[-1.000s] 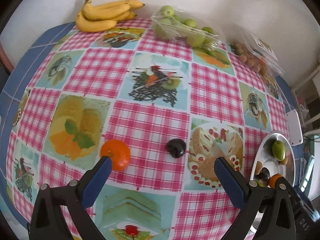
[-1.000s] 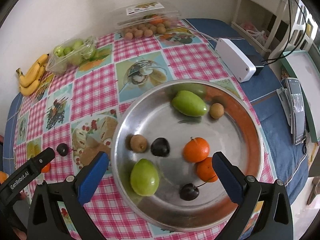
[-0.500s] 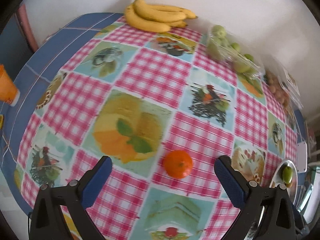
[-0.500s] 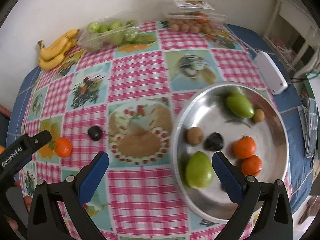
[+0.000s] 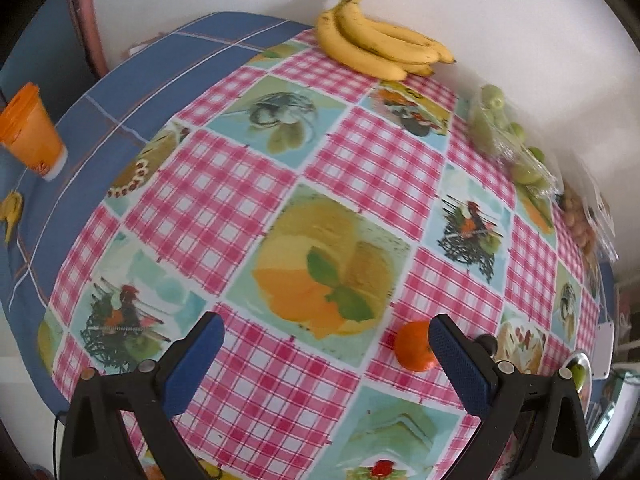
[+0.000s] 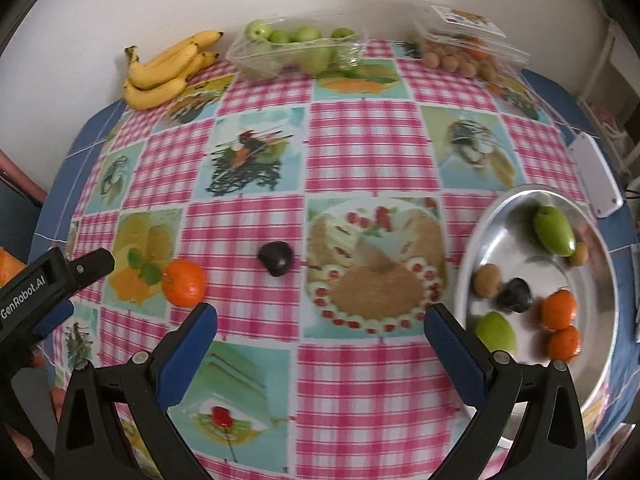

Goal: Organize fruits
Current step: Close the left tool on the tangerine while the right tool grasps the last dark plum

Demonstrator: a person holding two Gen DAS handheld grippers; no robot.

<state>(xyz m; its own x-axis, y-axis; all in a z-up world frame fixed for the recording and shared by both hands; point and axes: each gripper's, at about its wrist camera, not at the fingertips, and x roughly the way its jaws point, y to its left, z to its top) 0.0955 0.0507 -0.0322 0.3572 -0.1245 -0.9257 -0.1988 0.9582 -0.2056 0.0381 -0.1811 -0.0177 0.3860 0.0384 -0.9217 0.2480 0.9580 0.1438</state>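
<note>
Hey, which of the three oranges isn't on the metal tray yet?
The orange lying alone on the checked tablecloth, left of the dark plum. The other two oranges sit together in the metal tray.

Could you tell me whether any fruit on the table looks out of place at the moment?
Yes, two pieces lie loose on the tablecloth, apart from the metal tray where similar fruits are gathered: an orange near the table's left side and a dark plum closer to the middle. Both grippers are open and hold nothing.
</note>
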